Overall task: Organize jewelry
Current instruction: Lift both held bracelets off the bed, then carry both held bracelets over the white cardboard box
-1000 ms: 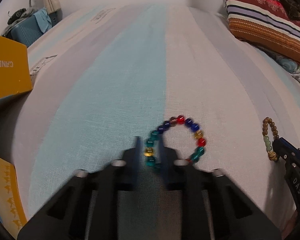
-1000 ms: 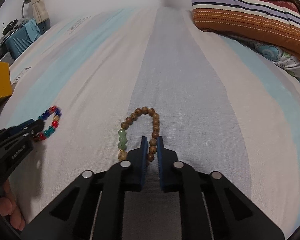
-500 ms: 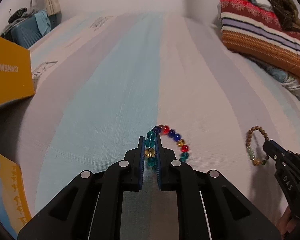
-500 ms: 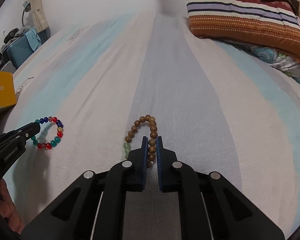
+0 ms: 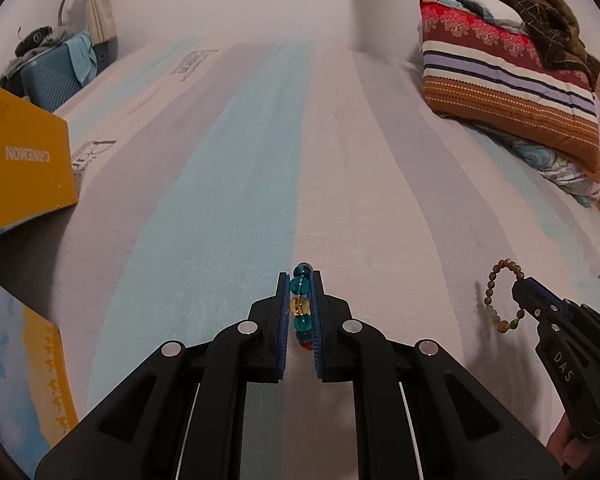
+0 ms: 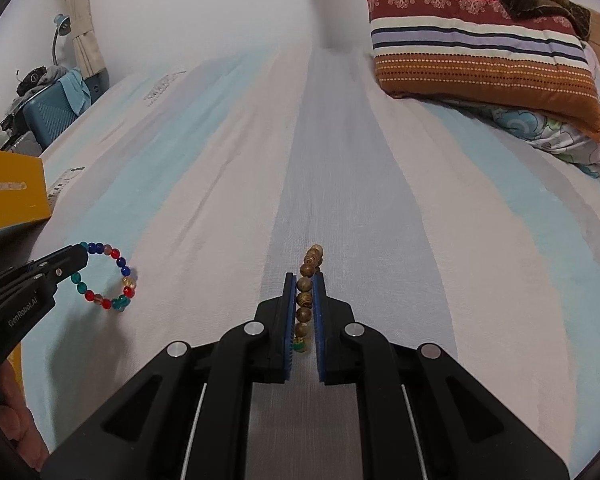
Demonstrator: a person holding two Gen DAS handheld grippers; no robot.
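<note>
My left gripper (image 5: 299, 280) is shut on a bracelet of coloured glass beads (image 5: 301, 307) and holds it edge-on above the striped bedsheet; in the right wrist view the bracelet (image 6: 107, 276) hangs as a ring from the left gripper (image 6: 82, 254). My right gripper (image 6: 304, 280) is shut on a brown wooden bead bracelet (image 6: 306, 296) with a few green beads, also lifted; in the left wrist view this bracelet (image 5: 500, 296) hangs from the right gripper (image 5: 518, 286).
An open yellow box (image 5: 20, 168) stands at the left edge of the bed, its lid (image 5: 40, 376) nearer me. A striped pillow (image 5: 508, 96) with a blanket lies at the far right. A blue suitcase (image 5: 52, 80) stands beyond the bed.
Both grippers closed on their bracelets and lifted them off the sheet. The bracelets now hang from the jaws instead of lying flat.
</note>
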